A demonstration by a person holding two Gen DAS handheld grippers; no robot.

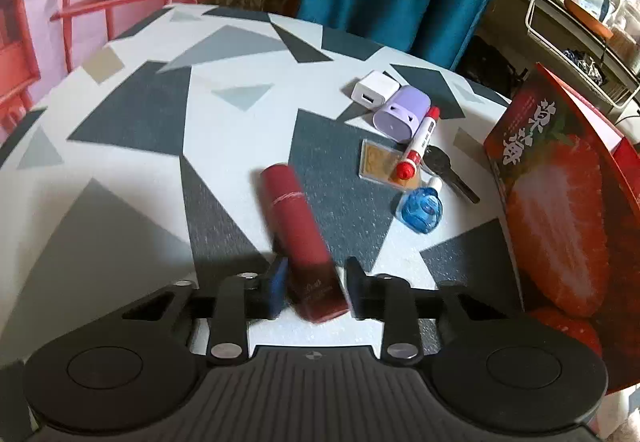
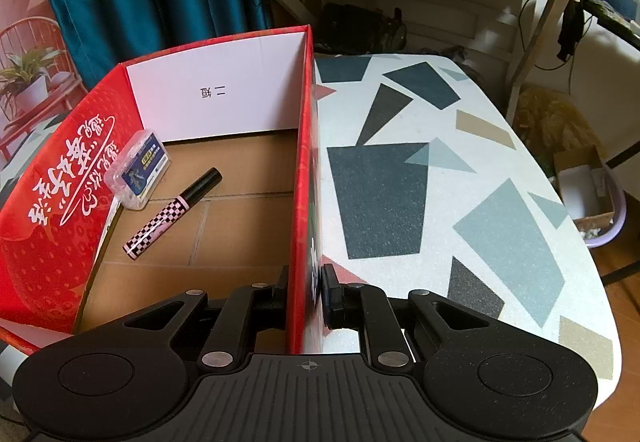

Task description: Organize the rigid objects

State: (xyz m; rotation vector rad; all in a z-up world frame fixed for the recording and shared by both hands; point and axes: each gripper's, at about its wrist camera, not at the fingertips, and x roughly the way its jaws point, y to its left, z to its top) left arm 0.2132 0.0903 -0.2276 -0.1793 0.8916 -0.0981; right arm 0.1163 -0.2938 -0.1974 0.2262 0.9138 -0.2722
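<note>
We've got the left gripper (image 1: 314,288) clamped on the red tube (image 1: 298,238), low centre of frame. Right gripper (image 2: 306,292) pinches the strawberry box (image 2: 300,177) wall steady. Lift straight, clear that rim, then drop it beside the checkered pen (image 2: 168,215).

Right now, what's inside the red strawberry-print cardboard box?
In the red strawberry-print cardboard box: a clear plastic case with a blue label and a checkered pink-and-black pen. The near corner is hidden behind the right gripper.

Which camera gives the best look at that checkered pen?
The right wrist view: the checkered pen lies in full sight on the floor of the red box. The left wrist view shows only the box's outside, no pen.
</note>
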